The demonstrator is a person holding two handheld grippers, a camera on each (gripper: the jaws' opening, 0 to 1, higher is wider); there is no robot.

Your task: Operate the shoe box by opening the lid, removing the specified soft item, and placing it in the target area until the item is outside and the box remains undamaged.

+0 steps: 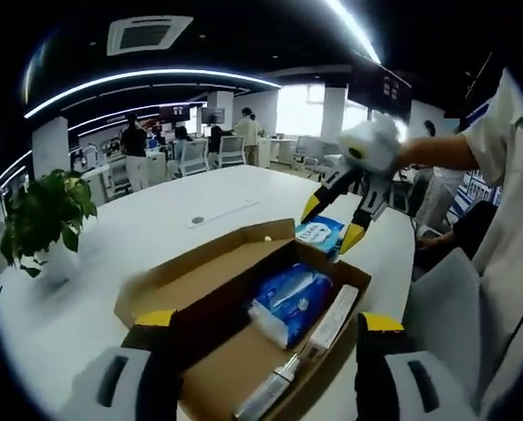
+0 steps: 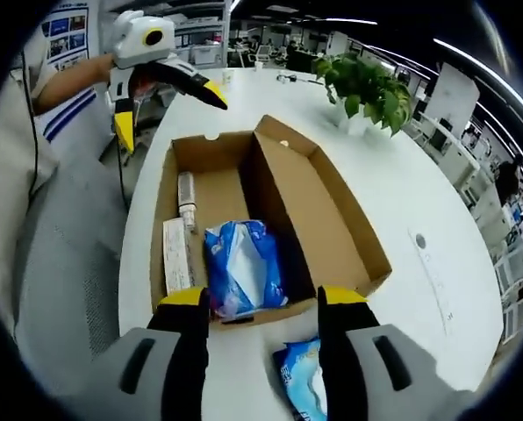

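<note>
A brown cardboard shoe box (image 1: pixel 244 360) (image 2: pixel 332 202) lies open on the white table, its lid folded out flat to one side. Inside are a blue soft pack (image 1: pixel 288 303) (image 2: pixel 244 267), a white tube (image 1: pixel 333 317) (image 2: pixel 175 254) and a small bottle (image 2: pixel 187 202). A second blue-and-white soft pack (image 1: pixel 321 235) (image 2: pixel 301 379) lies on the table just outside the box's end wall. My right gripper (image 1: pixel 330 224) (image 2: pixel 263 303) is open, its yellow tips straddling that outer pack. My left gripper (image 1: pixel 263 323) (image 2: pixel 168 112) is open at the box's opposite end, holding nothing.
A potted green plant (image 1: pixel 46 215) (image 2: pixel 367 83) stands on the table (image 1: pixel 200 197) (image 2: pixel 437 289) beyond the lid side. A grey chair (image 1: pixel 446 307) (image 2: pixel 68 263) sits by the table edge beside the person holding the grippers. Desks and people fill the office behind.
</note>
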